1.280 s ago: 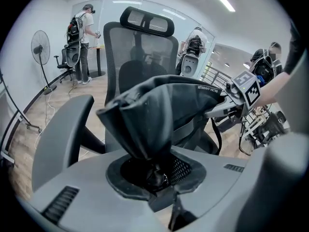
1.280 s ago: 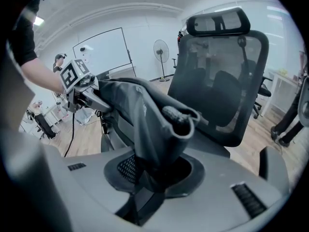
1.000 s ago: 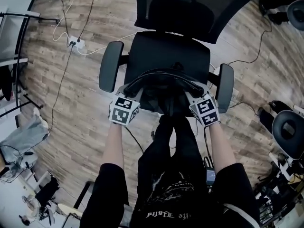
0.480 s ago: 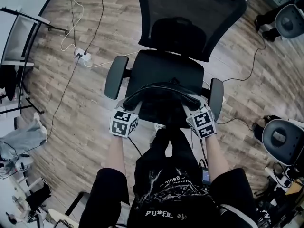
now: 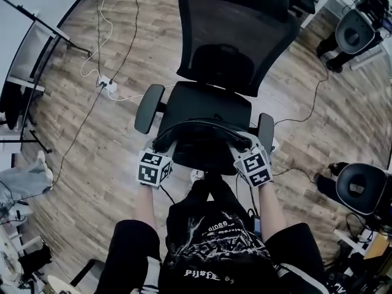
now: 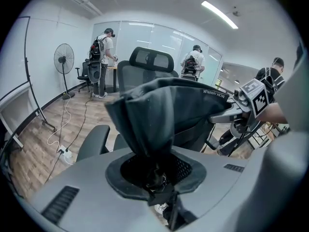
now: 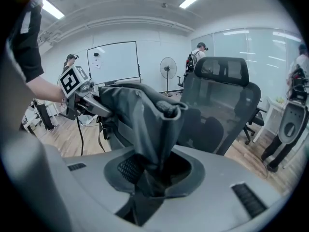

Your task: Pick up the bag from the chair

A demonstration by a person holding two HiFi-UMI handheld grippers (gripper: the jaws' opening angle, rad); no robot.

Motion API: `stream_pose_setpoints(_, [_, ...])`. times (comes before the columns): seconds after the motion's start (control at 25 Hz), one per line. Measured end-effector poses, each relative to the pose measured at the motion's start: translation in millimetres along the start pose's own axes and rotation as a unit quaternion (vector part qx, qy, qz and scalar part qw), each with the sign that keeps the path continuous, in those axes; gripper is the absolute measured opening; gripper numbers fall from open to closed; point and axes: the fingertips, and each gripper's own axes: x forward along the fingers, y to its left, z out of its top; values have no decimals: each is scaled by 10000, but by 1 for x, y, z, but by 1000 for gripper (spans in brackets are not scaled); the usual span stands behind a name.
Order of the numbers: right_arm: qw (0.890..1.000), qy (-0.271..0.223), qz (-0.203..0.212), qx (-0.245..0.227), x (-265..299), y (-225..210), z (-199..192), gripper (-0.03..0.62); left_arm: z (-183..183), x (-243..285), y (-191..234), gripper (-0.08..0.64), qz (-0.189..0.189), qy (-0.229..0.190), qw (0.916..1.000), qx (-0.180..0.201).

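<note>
Stretching across mid-frame in the head view, the dark bag (image 5: 202, 141) spans from the left gripper (image 5: 160, 153) to the right gripper (image 5: 246, 154), over the front edge of the chair (image 5: 211, 100) seat. Left gripper view, lower centre: jaws pinched tight on bunched bag fabric. Right gripper view, lower centre: jaws likewise clamped on the bag's other end.

Bag (image 7: 140, 111) matt dark cloth; chair (image 5: 239, 32) mesh back; floor (image 5: 79, 143) wood planks.
</note>
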Motion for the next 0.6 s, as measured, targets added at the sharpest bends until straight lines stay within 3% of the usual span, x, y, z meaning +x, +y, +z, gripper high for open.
stream_pose_setpoints(0.6, [9989, -308, -197, -280, -85, 18, 51, 104, 52, -80, -37, 84, 219, -305, 9986, 371])
